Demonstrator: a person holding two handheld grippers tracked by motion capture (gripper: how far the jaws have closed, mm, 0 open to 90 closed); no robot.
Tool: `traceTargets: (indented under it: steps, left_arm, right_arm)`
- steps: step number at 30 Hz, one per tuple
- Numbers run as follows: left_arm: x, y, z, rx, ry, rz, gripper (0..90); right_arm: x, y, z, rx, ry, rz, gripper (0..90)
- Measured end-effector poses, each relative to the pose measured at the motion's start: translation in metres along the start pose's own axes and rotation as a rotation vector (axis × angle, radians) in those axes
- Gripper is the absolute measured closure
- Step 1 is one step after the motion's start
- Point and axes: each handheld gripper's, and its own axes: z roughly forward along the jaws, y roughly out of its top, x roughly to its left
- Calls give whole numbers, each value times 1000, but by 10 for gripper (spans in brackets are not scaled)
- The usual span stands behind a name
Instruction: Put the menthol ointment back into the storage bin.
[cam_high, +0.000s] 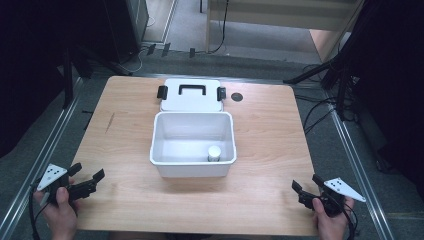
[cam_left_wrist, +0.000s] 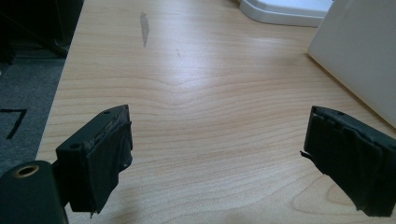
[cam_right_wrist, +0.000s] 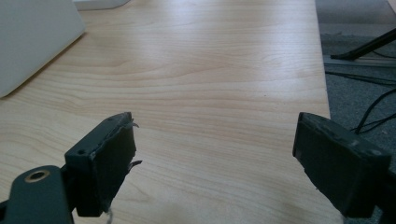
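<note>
- White box (cam_high: 193, 142) sits open in the middle of the wooden table (cam_high: 270, 130), well apart from both grippers; in the left gripper view its outer wall (cam_left_wrist: 359, 60) shows at the far right, and in the right gripper view its wall (cam_right_wrist: 32, 37) shows at the far left.
- A small white jar (cam_high: 214, 153) stands upright inside the box, against the near wall, toward its right corner.
- The box's lid (cam_high: 191, 94), white with a black handle and two black side latches, lies flat on the table just beyond the box's far wall.
- A small dark round spot (cam_high: 236, 97) lies on the table just right of the lid.
- The left gripper (cam_high: 89, 181) is held at the near left corner of the table, jaws spread wide with nothing between them; the left gripper view (cam_left_wrist: 215, 158) shows bare wood in the gap.
- The right gripper (cam_high: 307, 186) is held at the near right corner, jaws likewise spread apart and empty; the right gripper view (cam_right_wrist: 215, 158) shows bare tabletop between them, with the table's right edge and floor cables beyond.
- Each gripper is gripped by one of the person's hands, coming in from the near edge.
</note>
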Motion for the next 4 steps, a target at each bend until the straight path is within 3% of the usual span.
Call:
traceTargets:
  steps: [4]
  left_arm:
    - [0,0,1,0,2,0,86]
  right_arm:
    - [-1,0,0,6,17,2,136]
